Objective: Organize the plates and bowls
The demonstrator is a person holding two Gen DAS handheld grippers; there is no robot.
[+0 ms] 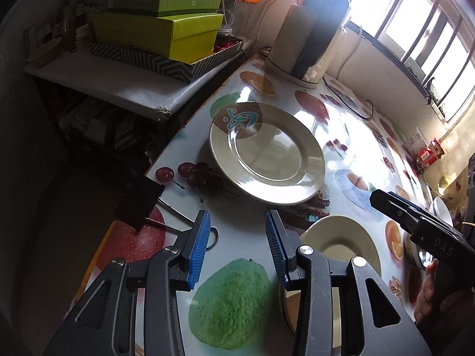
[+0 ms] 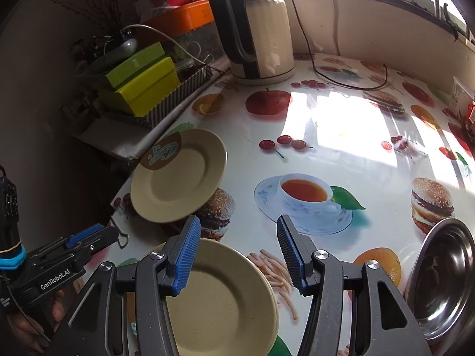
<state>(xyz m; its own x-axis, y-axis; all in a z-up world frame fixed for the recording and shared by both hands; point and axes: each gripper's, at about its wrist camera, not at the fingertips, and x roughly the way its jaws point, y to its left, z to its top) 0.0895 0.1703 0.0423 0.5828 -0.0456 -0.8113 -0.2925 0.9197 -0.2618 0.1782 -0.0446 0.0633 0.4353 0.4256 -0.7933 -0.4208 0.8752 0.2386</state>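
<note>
A large beige plate with a blue-and-brown logo on its rim lies on the fruit-print table near the left edge; it is also the far plate in the right wrist view. A second beige plate lies nearer, just under my right gripper, whose blue pads stand apart and press on nothing. My left gripper hovers open over bare table between the two plates, the nearer plate just to its right. A steel bowl sits at the right.
An electric kettle and its cable stand at the back of the table. Green boxes fill a tray on a side shelf to the left. A black pad with wire handles overhangs the table's left edge. A white bowl shows far right.
</note>
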